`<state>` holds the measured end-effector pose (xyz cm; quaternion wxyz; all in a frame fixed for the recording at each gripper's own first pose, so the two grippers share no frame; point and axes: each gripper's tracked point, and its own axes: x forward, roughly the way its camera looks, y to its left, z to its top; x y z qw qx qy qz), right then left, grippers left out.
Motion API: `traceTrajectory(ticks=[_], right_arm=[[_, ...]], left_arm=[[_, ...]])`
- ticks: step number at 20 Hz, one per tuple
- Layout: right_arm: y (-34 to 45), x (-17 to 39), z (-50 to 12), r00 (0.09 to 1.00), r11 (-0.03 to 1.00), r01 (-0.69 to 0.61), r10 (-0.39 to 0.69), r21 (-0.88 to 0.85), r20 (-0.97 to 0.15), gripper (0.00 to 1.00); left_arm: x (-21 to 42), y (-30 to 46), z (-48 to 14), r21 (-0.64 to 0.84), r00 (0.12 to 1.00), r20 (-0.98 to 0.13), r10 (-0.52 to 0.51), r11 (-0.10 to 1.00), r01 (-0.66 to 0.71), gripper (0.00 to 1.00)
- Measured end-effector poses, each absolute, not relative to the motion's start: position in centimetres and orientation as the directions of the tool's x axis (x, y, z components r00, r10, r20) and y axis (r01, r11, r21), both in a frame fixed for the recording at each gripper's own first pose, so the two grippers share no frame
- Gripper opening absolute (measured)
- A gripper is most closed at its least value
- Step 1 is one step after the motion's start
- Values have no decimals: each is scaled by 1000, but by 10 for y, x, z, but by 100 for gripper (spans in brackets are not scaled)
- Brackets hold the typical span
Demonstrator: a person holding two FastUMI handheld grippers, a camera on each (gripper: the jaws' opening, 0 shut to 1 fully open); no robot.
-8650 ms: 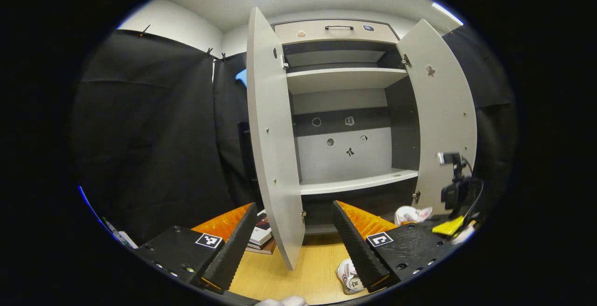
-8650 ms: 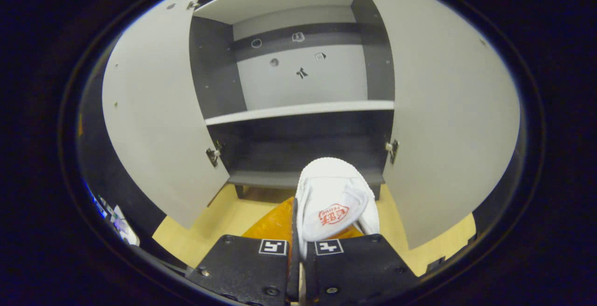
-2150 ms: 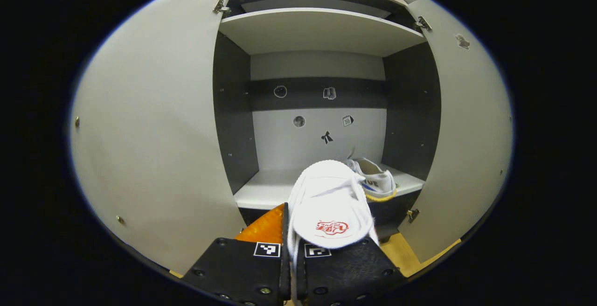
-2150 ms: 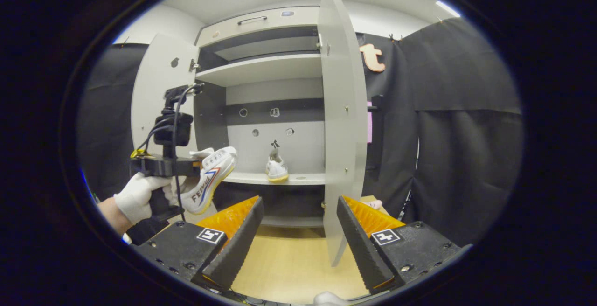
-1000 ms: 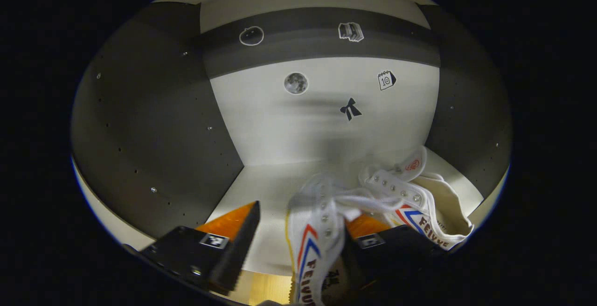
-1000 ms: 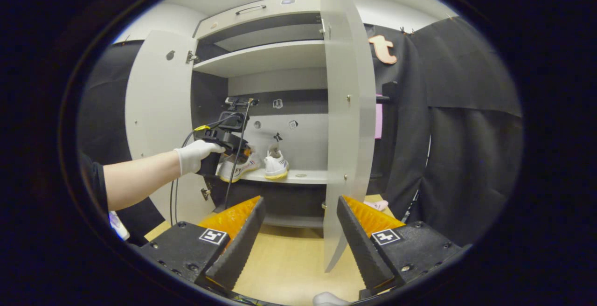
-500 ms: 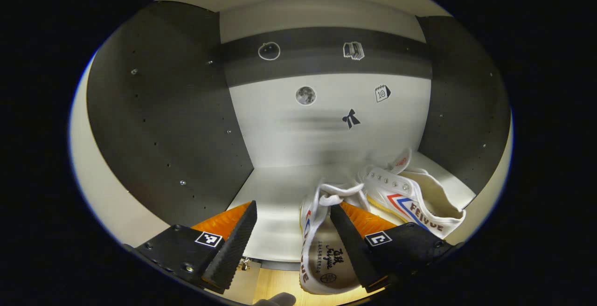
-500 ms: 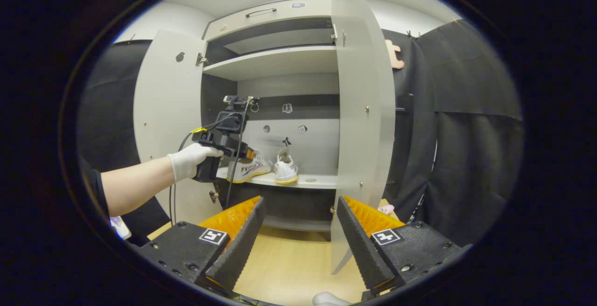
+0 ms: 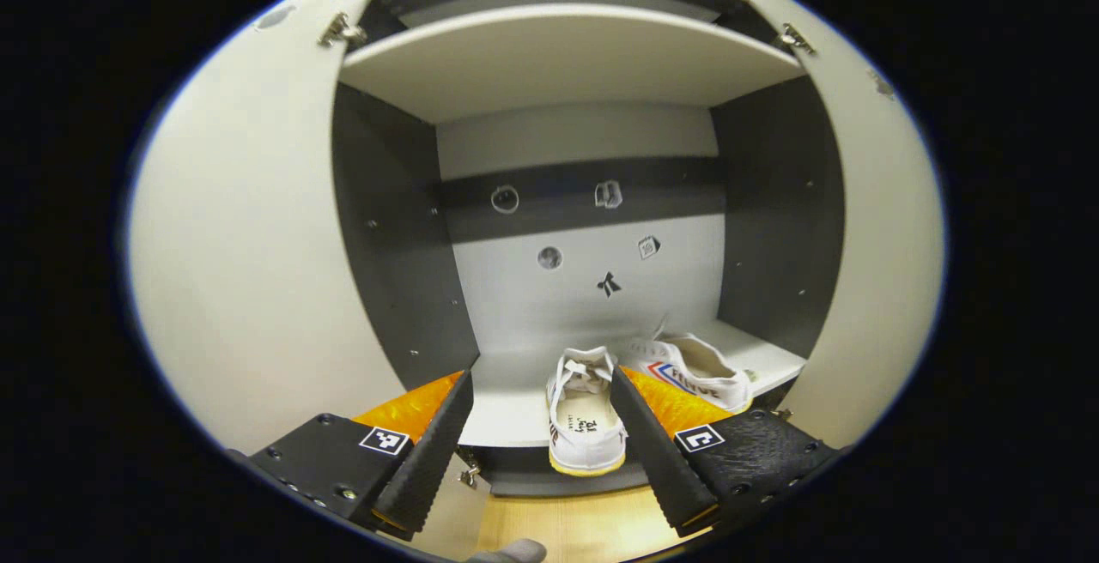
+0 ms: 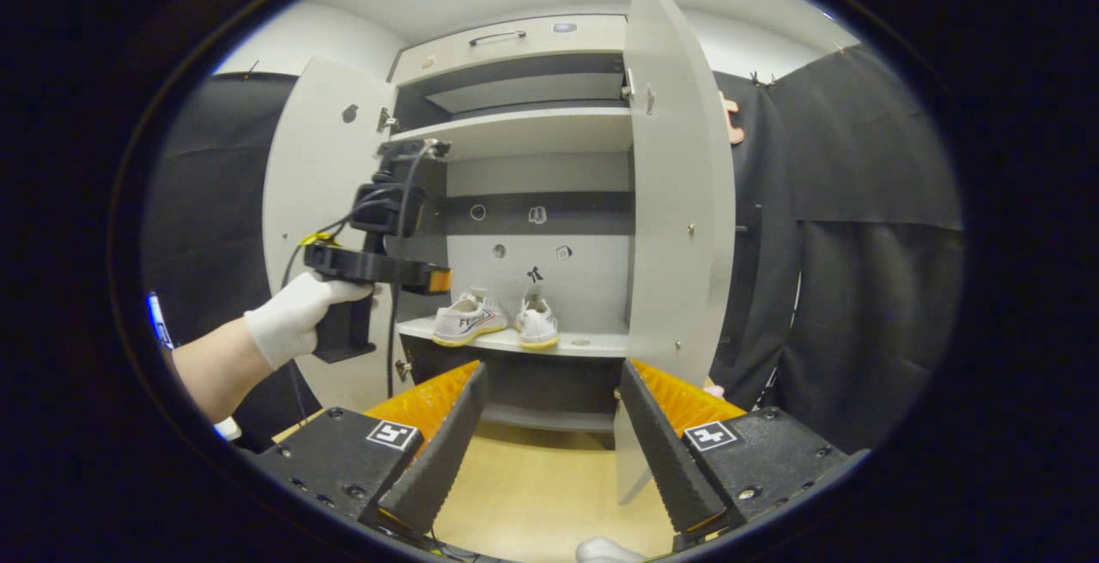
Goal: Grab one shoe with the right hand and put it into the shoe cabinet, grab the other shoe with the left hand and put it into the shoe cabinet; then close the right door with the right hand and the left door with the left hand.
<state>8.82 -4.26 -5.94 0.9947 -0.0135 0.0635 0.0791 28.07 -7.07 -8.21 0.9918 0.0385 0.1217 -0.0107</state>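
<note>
The left shoe [image 9: 586, 413], half a second ago between the left gripper's [image 9: 539, 438] fingers, now stands free on the cabinet's middle shelf [image 9: 506, 391], heel outward, just beside the right shoe [image 9: 695, 370]. That gripper has drawn back, jaws spread and empty. In the right gripper view a gloved hand [image 10: 296, 314] holds it before the left door [image 10: 322, 228]. The right gripper [image 10: 549, 443], also spread wide, hangs near the right door [image 10: 678, 202], whose lower edge hides behind one finger.
</note>
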Motion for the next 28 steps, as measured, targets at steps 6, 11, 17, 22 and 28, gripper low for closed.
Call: traceTrajectory(ticks=[6,11,17,22,28], right_arm=[[-41,65,-47,989,994,-112,109,-21,-95,98],[-57,48,-39,996,998,-51,48,-42,-77,98],[-95,43,-32,996,999,43,-45,-20,-75,98],[-168,61,-17,984,986,165,-166,-20,-60,98],[-233,112,-2,971,972,233,-233,2,-60,98]], left_arm=[[175,-70,-49,71,997,-75,-31,997,36,96],[95,-43,-51,21,998,-65,3,1000,-2,96],[32,-21,-67,45,994,-75,75,996,-72,96],[26,-24,-69,-5,992,-85,91,996,-92,96],[31,-38,-63,-5,991,-72,113,993,-114,96]])
